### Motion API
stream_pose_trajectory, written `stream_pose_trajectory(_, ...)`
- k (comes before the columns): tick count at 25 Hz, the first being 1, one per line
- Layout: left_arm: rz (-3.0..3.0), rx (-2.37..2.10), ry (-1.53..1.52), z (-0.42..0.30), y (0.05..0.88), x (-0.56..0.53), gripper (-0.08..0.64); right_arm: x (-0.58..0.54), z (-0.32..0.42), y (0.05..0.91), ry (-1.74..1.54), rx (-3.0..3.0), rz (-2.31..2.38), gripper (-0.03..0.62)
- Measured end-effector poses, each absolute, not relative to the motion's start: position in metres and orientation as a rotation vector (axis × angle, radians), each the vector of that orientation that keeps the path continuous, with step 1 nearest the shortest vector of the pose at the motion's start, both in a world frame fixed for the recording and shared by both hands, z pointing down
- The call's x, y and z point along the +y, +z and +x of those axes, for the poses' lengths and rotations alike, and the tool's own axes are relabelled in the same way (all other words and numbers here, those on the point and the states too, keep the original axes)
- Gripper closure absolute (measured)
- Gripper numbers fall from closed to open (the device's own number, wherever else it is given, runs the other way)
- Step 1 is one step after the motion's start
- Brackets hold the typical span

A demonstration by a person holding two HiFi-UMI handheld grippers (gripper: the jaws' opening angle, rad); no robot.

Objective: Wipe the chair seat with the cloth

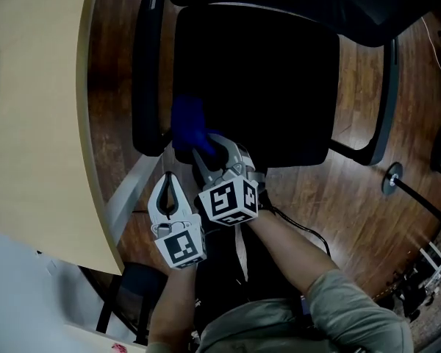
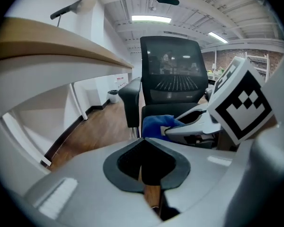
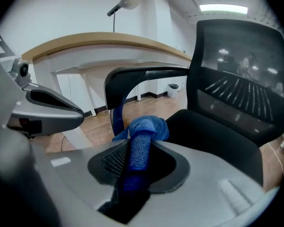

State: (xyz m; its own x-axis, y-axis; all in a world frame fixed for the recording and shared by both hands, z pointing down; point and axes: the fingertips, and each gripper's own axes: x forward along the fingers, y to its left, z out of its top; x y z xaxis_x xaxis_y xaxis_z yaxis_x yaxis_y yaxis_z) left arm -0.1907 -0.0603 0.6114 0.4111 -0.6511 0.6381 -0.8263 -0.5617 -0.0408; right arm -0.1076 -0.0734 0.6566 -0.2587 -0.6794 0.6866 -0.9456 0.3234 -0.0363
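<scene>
A black office chair's seat fills the middle of the head view. A blue cloth lies bunched at the seat's near left corner. My right gripper is shut on it, and in the right gripper view a roll of the cloth runs between the jaws, over the seat's front edge. My left gripper hangs just left of the right one, off the seat and below the left armrest. Its jaws meet at the tips with nothing between them. From there the cloth shows ahead.
A light wooden desk stands close on the left. The chair's left armrest is right beside the cloth, and the right armrest is across the seat. The backrest rises behind. A round stand base sits on the wooden floor at right.
</scene>
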Motion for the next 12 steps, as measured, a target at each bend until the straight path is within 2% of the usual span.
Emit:
stream_pose_trajectory(6, 2.373, -1.258, 0.890, -0.206, 0.627, -0.059, 0.555, -0.077, -0.128, 0.690, 0.660, -1.985, 1.370, 0.485)
stream_pose_trajectory(12, 2.406, -1.192, 0.916, -0.198, 0.639, -0.061, 0.555, -0.074, -0.116, 0.698, 0.697, -1.944, 1.427, 0.486)
